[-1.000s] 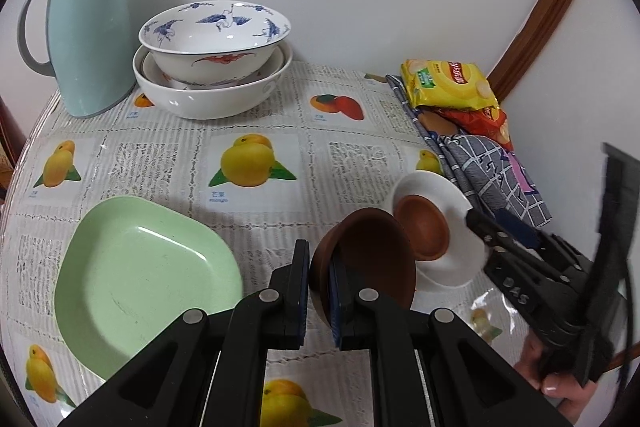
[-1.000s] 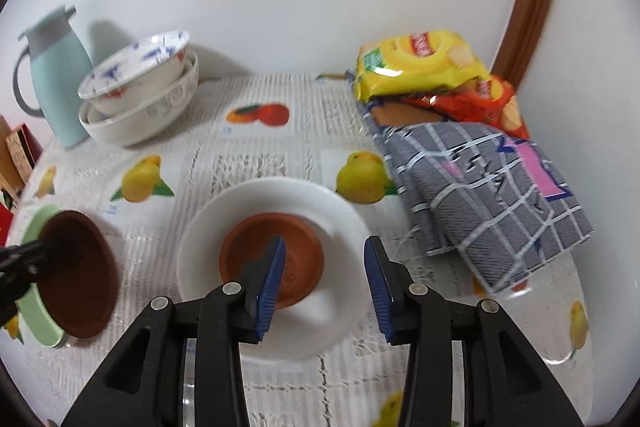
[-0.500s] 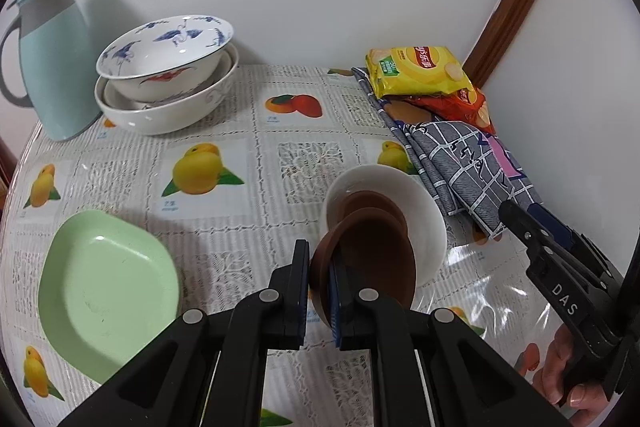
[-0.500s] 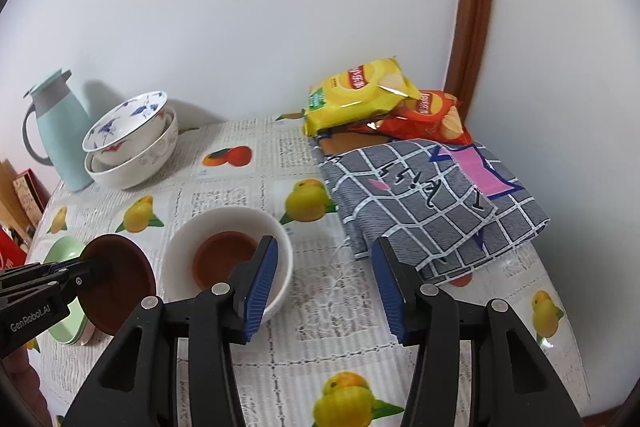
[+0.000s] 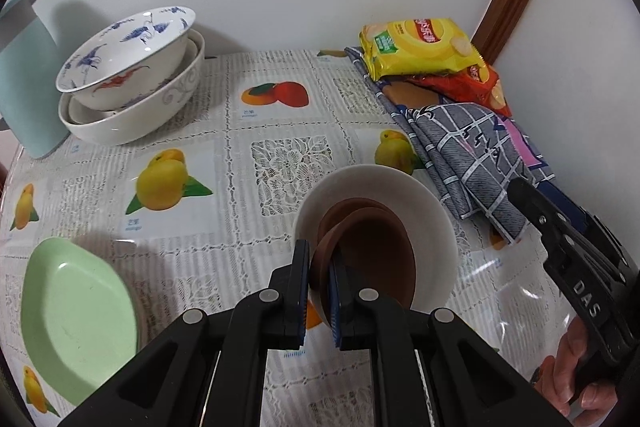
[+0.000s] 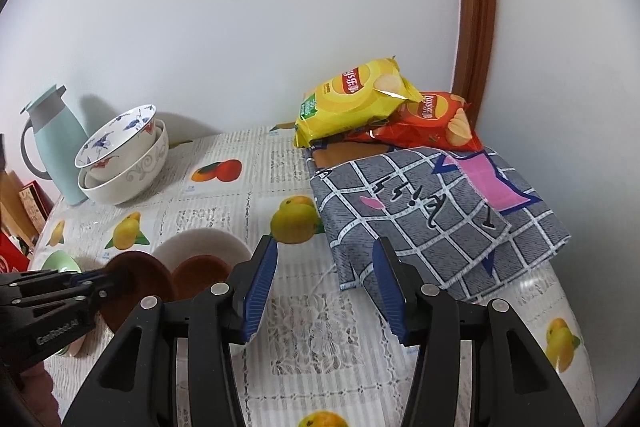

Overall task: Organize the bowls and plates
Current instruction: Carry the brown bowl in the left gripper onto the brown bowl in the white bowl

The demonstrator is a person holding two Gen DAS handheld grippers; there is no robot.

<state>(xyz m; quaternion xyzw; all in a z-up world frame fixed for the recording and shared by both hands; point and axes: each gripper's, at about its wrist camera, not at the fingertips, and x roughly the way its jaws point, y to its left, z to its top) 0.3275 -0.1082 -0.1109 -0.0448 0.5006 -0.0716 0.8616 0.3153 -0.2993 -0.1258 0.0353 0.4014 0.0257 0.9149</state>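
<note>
My left gripper (image 5: 319, 267) is shut on the rim of a brown dish (image 5: 376, 259) and holds it tilted over the white plate (image 5: 432, 211). A second brown dish (image 5: 352, 205) lies in that plate, mostly hidden behind the held one. In the right wrist view the held dish (image 6: 140, 275) sits at the left edge of the white plate (image 6: 208, 239), beside the other brown dish (image 6: 200, 267). My right gripper (image 6: 324, 279) is open and empty, raised above the table right of the plate. A green plate (image 5: 76, 311) lies at the front left.
Stacked white and blue-patterned bowls (image 5: 128, 75) and a teal jug (image 5: 24, 83) stand at the back left. Chip bags (image 5: 420, 47) and a folded checked cloth (image 5: 472, 155) lie along the right by the wall. A fruit-print cloth (image 5: 240, 187) covers the table.
My left gripper has carried the brown dish to the right, from beside the white plate to over it. My right gripper has pulled back and up, away from the plate.
</note>
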